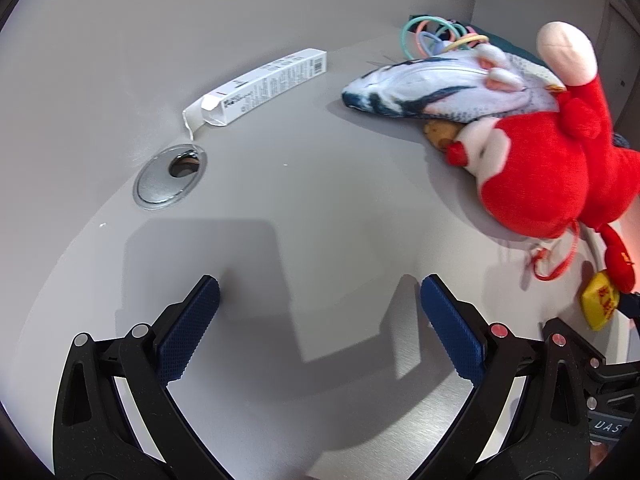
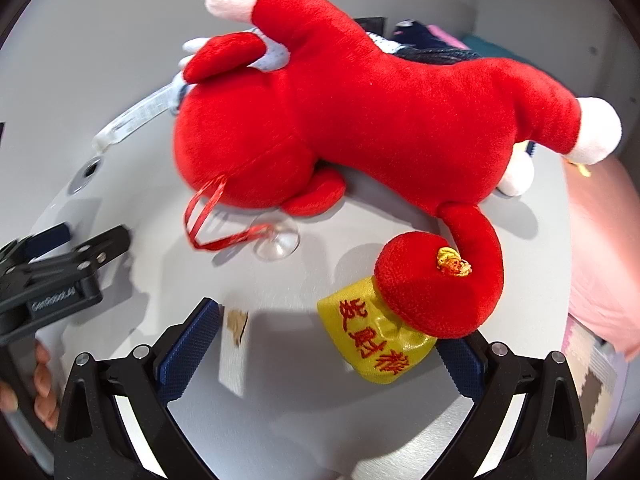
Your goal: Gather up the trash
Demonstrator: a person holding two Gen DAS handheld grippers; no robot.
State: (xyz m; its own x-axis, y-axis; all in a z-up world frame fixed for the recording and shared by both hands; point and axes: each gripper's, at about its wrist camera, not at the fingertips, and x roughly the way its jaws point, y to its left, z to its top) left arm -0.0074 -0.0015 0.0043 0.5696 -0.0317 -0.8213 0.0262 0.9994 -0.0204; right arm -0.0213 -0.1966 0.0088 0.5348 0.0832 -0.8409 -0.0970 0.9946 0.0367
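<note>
Far left on the tabletop (image 1: pixel 280 208): opened white carton (image 1: pixel 256 86), likely trash, nothing visible inside. Left claw (image 1: pixel 320 292) spread, empty, well short of it; best approached along its length. Right claw (image 2: pixel 328 320) spread over a paper scrap (image 2: pixel 234 350), just beside the red plush (image 2: pixel 360 112). No bin visible.

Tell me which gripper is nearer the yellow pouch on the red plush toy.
Right. The yellow pouch lies between the open right gripper fingers. The left gripper, also open, is off to the pouch's left over bare tabletop.
</note>
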